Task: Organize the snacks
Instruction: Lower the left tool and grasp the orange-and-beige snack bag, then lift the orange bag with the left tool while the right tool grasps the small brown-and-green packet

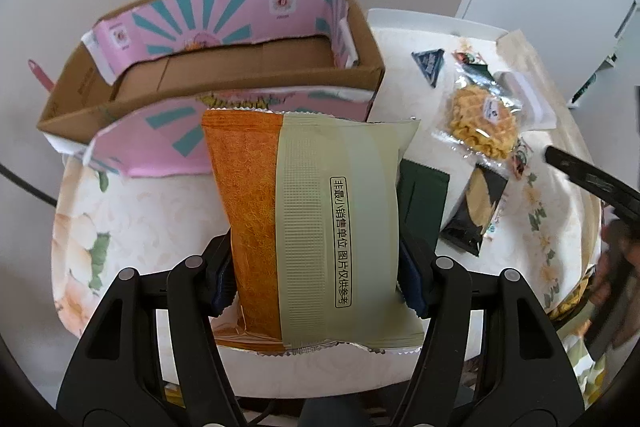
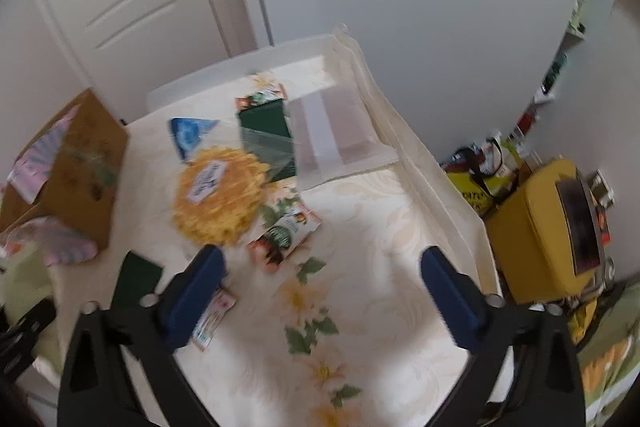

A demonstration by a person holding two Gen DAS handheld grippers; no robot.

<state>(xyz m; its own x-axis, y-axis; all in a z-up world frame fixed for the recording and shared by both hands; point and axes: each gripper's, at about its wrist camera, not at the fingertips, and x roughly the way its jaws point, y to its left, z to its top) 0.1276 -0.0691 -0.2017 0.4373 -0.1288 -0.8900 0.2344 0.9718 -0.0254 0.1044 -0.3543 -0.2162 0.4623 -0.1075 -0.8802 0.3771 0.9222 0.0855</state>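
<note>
The orange-and-green snack packet (image 1: 316,227) is up off the table, pinched across its width by the left gripper (image 1: 316,287), blue pads pressing into both sides, and it hangs just in front of the cardboard box (image 1: 224,83) with the pink printed flaps. That's the carry step, I'd say: one snack lifted and headed for the box, which looks empty inside from here. Next move calls for clearing the near flap and the front wall, then letting go over the brown floor rather than onto the flap. Over on the flowered tablecloth (image 2: 360,307), the right gripper (image 2: 320,291) hovers with its jaws spread wide and nothing between them, above the loose snacks: the round yellow crisp pack (image 2: 220,195), a blue triangular packet (image 2: 190,133), a dark green packet (image 2: 266,131) and a small printed sachet (image 2: 286,235). The view is smeared, so which one it's lining up on is hard to call, possibly the sachet.
</note>
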